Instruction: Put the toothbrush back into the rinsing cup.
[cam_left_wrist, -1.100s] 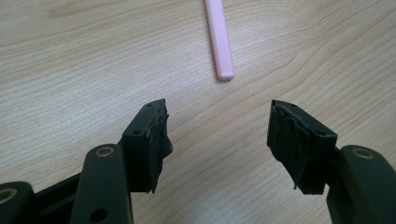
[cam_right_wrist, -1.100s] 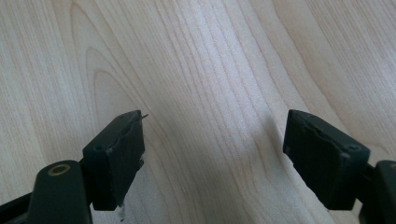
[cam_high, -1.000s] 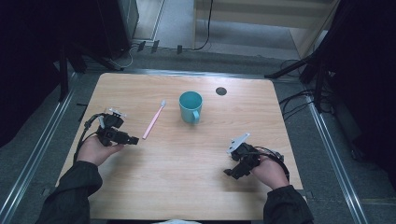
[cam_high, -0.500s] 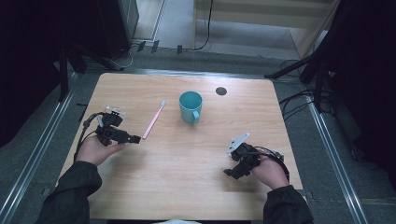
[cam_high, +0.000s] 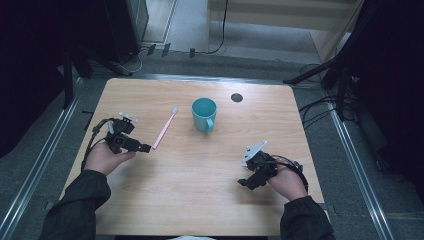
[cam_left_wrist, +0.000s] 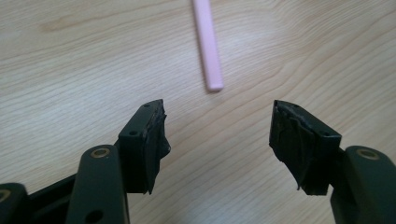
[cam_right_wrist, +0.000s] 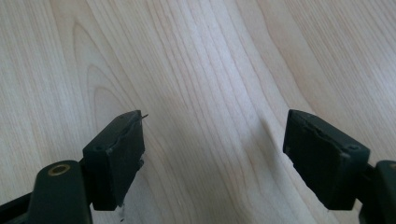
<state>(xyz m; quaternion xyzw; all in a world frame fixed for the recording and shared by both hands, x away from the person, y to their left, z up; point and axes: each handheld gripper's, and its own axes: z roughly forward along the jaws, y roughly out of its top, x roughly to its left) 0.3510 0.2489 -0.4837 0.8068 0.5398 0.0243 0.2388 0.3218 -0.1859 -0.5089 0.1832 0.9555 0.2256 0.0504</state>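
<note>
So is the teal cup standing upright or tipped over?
Upright. The cup stands on its base on the table, its round mouth facing up, handle at the side.

No text, label, brand, number or sign can be read anywhere. The cup (cam_high: 204, 114), the toothbrush (cam_high: 165, 128) beside it and the bench (cam_high: 200, 200) under them carry no lettering, and the round dark mark (cam_high: 237, 97) near the cup is plain.

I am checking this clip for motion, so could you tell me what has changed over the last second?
Nothing has visibly changed: the left gripper stays open by the pink toothbrush, the right gripper stays open over bare table, and the teal cup has not moved.
</note>
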